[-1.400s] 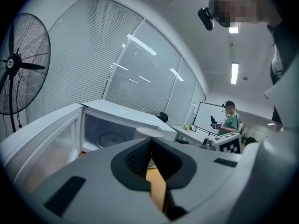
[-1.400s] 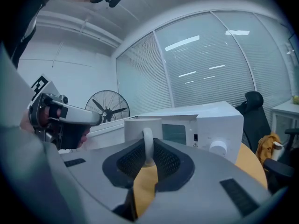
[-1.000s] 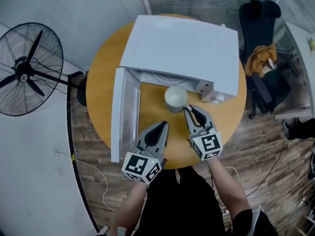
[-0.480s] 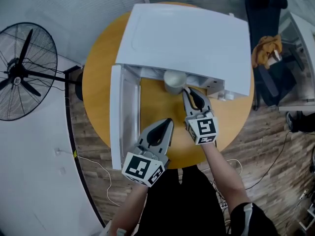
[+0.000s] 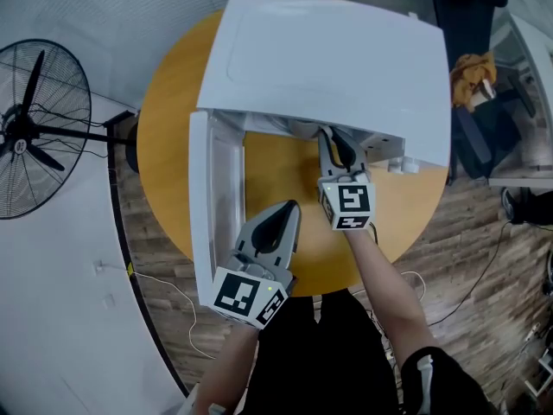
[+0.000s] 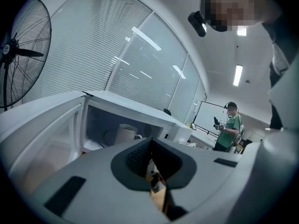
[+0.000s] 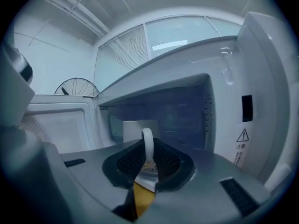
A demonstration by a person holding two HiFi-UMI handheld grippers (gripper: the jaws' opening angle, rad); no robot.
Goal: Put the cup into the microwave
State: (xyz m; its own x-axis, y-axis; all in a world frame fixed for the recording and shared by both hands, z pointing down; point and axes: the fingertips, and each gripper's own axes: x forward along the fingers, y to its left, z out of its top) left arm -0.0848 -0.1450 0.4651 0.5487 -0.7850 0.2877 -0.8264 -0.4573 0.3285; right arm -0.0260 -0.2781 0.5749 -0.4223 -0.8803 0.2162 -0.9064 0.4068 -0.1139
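ceramic, white and glossy, is what the cup (image 6: 125, 133) is judged to be made of: stiff, fairly weighty for its size, slick on its glazed wall, and liable to chip if it is knocked on the cavity's edge or set down hard. it is seen inside the open microwave (image 5: 337, 59), over the turntable plate (image 6: 108, 137); whether its base is resting there cannot be told. the looped handle (image 7: 147, 146) is judged the surest place to be held, since the round body would slide between flat pads, though a cup pinched by its handle can be expected to swing if tilted.

from the left, a black wire-caged fan (image 5: 34, 132) is seen beside the round tabletop (image 5: 168, 119), whose surface is smooth and orange-brown. the microwave's door (image 5: 212, 201) is swung wide, a white plastic frame round a pale window. the left tongs (image 5: 291, 206), grey moulded plastic with dark ribbed pads, are clenched on nothing and are held in front of the door, apart from the cup. the right tongs (image 5: 333, 135) are pushed into the cavity's mouth and are clenched on the handle, the thin white loop being pinched upright between mesh-textured pads. the cavity's walls are smooth and painted, with perforated vent strips. farther right, a dark chair (image 5: 462, 7) draped with a yellow cloth (image 5: 471, 72) is seen beyond the tabletop's edge.
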